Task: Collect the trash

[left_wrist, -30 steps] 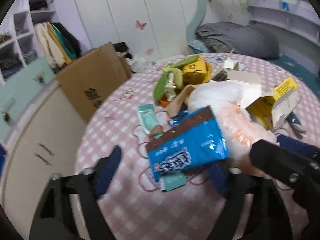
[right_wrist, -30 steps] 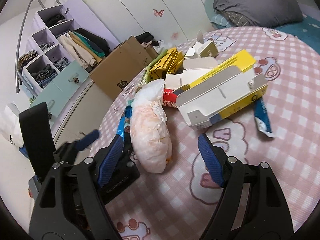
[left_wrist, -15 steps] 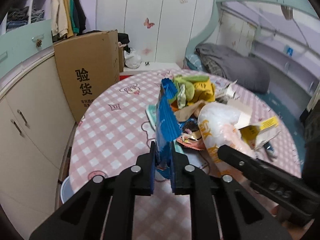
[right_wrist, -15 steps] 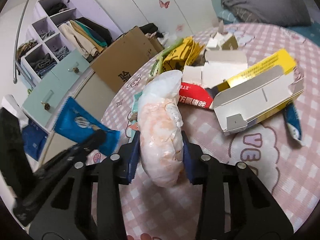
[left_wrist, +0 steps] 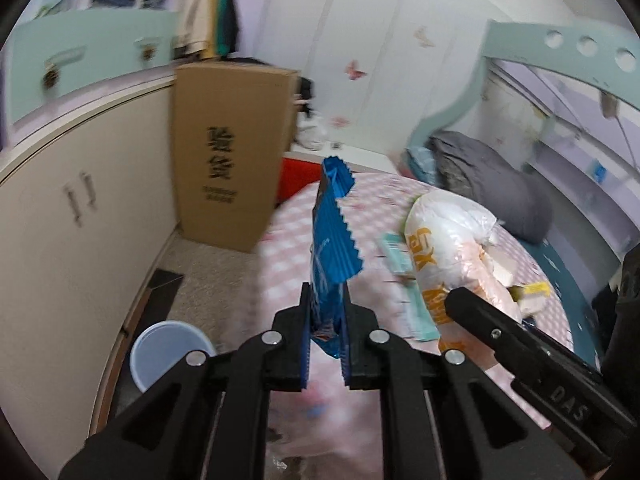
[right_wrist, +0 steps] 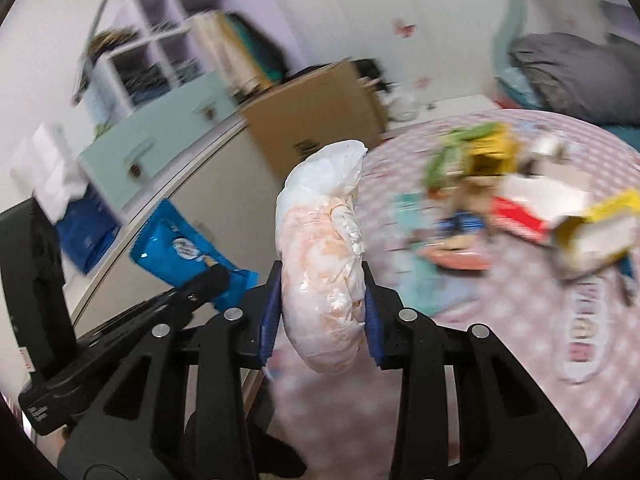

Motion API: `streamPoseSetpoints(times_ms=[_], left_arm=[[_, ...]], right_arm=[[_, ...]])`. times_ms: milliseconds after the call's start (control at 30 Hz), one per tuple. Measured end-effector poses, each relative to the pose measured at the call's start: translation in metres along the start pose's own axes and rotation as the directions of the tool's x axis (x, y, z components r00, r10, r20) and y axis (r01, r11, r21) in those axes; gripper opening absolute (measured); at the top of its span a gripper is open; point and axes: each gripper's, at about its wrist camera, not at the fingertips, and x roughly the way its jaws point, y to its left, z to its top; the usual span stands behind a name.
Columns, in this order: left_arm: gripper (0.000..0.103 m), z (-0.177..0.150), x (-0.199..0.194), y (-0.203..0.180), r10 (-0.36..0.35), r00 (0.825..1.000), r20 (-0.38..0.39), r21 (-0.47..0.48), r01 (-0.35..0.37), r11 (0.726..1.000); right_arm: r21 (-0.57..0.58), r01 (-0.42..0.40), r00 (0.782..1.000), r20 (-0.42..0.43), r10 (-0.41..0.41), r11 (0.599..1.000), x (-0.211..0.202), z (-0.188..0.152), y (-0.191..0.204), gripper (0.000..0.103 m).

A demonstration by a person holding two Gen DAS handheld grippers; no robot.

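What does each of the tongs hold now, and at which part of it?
The left tongs hold the blue wrapper at its lower end. The right tongs hold the white and pink plastic bag across its lower, bulging part.

White wardrobe (left_wrist: pixel 384 60), cream cabinet (left_wrist: pixel 80 216), carpet (left_wrist: pixel 208 276)

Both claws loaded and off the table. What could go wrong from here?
1. The left claw pinches only the bottom edge of the blue wrapper; the tall, floppy wrapper could slip out.
2. The white bag bulges past the right claw and could squeeze free.
3. The bucket on the floor has a small mouth; two drops together may miss.
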Motion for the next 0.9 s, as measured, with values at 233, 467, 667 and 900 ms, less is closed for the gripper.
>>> streamPoseSetpoints(times_ms=[233,467,667,900], left_arm=[[0.011,-0.004,-0.002,0.105,0.159,0.986,-0.05,-0.153,-0.165,0.974],[0.011,-0.013,0.017,0.208,0.348,0.922,-0.171,-0.258,-0.382,0.887],[0.012,-0.014,0.035,0.253,0.427,0.876,-0.224,-0.258,-0.476,0.841],[0.012,-0.017,0.052,0.264,0.44,0.858,-0.265,-0.247,-0.502,0.829]], right_arm=[[-0.099,-0.121,0.983,-0.152,0.105,0.988,0.079,-0.012,0.072,0.036],[-0.177,-0.176,0.95,-0.287,0.12,0.968,0.173,-0.034,0.127,0.037],[-0.24,-0.153,0.95,-0.303,0.076,0.959,0.235,-0.053,0.142,0.071],[-0.148,-0.147,0.94,-0.329,0.092,0.978,0.236,-0.057,0.127,0.071]])
